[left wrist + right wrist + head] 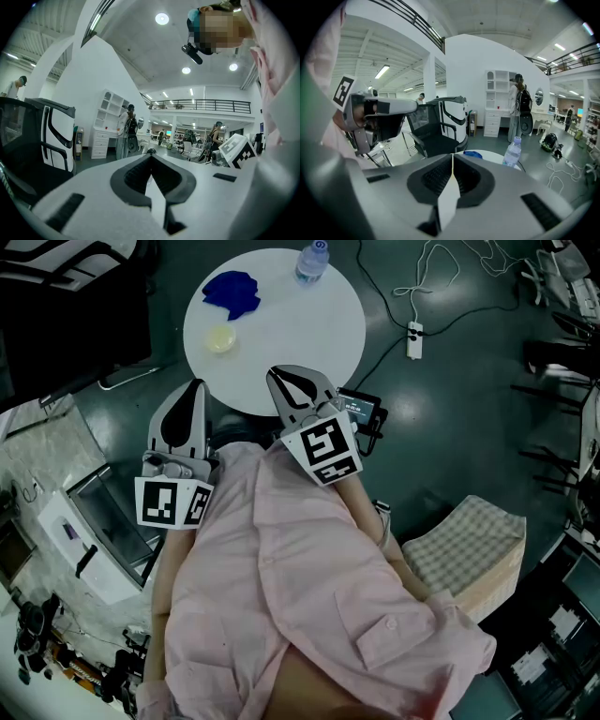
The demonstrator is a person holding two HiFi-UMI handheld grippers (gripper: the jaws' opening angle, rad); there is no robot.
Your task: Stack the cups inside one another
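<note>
The person's pink shirt (281, 587) fills the lower half of the head view. Above it stands the round white worktop (309, 343), on a dark floor. At lower right, well apart from the worktop, is a chequered seat cushion (464, 549).

Both tools are held close to the chest, short of the worktop's near edge and not over it. The left tongs (194, 388) are clenched: in the left gripper view (150, 154) the 2 jaws meet at the tip w/ nothing btwn them. The right tongs (277, 379) are also clenched and empty; in the right gripper view (452, 157) the jaws close to 1 thin seam. That view looks over the worktop's edge toward a black office chair (436, 136).

3 things sit on the worktop, all at its far side. A blue item (232, 292) lies at far left. It is prob. a cup or a few cups, but the shape is too crumpled-looking to say for sure. It also shows just past the right jaws (473, 154). A clear water bottle (311, 261) stands upright at the far edge, seen again in the right gripper view (512, 152). A small pale-yellow cup (220, 337) sits mouth-up near the blue item, apart from it, not nested in anything.
</note>
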